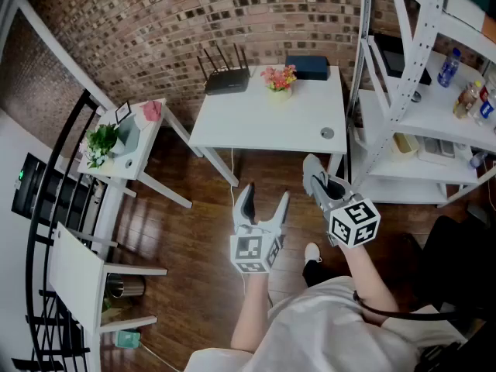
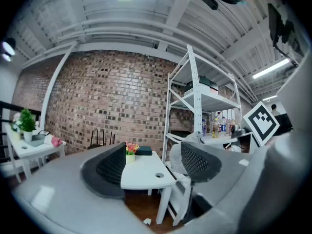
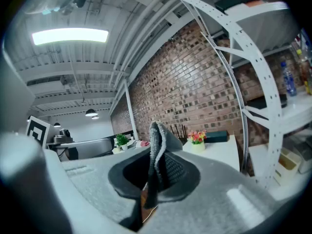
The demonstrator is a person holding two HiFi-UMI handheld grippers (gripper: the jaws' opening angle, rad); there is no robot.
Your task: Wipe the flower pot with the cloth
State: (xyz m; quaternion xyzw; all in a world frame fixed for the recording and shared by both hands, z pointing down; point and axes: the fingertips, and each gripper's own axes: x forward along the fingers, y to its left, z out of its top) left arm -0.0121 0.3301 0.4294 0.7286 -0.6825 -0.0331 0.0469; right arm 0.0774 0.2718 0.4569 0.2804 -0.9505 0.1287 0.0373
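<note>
We see the left gripper (image 1: 265,196) held out over the dark wooden floor (image 1: 194,231). Its two jaws stand apart with nothing between them; in the left gripper view only the room shows through the gap. The right gripper (image 1: 318,178) is just beside it, and its jaws are clamped on a grey knitted cloth (image 1: 311,165). The cloth is folded and sticks out past the jaw tips. In the right gripper view it stands upright between the black pads (image 3: 178,172).

The small pale flower pot (image 1: 280,91), filled with pink and orange blooms, stands near the back edge of a white rectangular table (image 1: 263,122). It is close to the red-brown brick wall (image 1: 155,22) and well apart from both grippers. Both grippers point towards this table, roughly level.

On the same table a black router with raised antennas (image 1: 226,76) stands left of the pot and a flat dark blue box (image 1: 307,67) lies to its right — the pot sits between them, touching neither as far as we can tell.

To the right of the table rises a white metal shelving rack (image 1: 411,68) with a few bottles on one shelf. Off to the left stands a small white side table (image 1: 147,149) carrying a green leafy plant (image 1: 101,142) and something pink — we cannot tell what it is.
</note>
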